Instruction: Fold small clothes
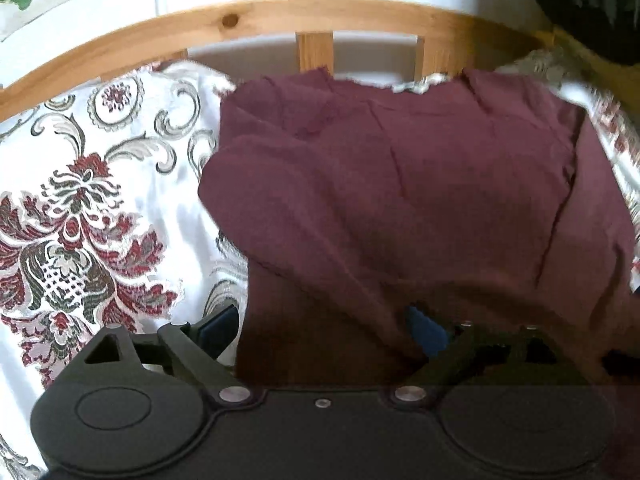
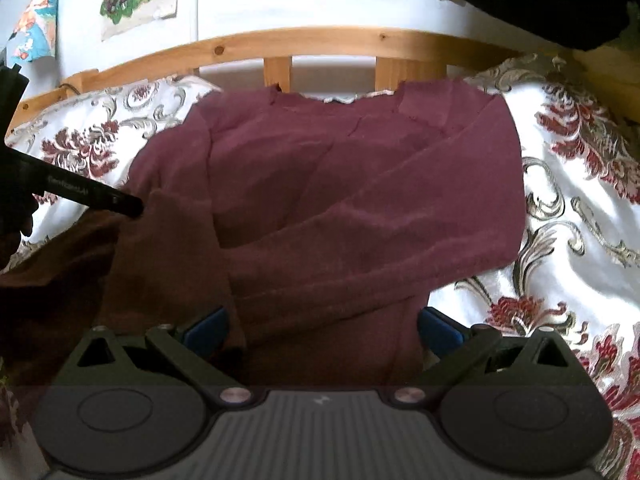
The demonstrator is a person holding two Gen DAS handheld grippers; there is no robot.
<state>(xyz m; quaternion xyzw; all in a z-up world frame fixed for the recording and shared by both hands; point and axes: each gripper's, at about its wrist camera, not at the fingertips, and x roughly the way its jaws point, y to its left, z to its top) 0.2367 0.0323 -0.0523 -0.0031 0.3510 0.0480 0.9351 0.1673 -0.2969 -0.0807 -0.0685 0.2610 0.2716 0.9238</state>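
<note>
The bed (image 2: 580,208), under a white floral cover, carries the one task item: a maroon top (image 2: 320,200) lying spread across the middle of the bed, its neckline against the far edge below the wooden rail (image 2: 320,42), its hem toward the near edge. Both sleeves appear already laid in over the body, one crossing from the right side down toward the near left, so the garment reads as a narrowed panel. Judgement: the side folds are done and the lengthwise fold, hem up toward the neck, is the step in hand. The left tool (image 1: 324,326) stands released, jaws wide, straddling the top's near left edge; cloth lies between the blue pads (image 1: 426,330) but they do not press it. The right tool (image 2: 322,328) is likewise released, jaws wide over the near hem, with no pinch evident. In the right view the left tool's finger reaches the top's left edge. The next move calls for both tools to close on the hem corners together, taking all layers, then lift evenly toward the rail without dragging the sleeves loose.
</note>
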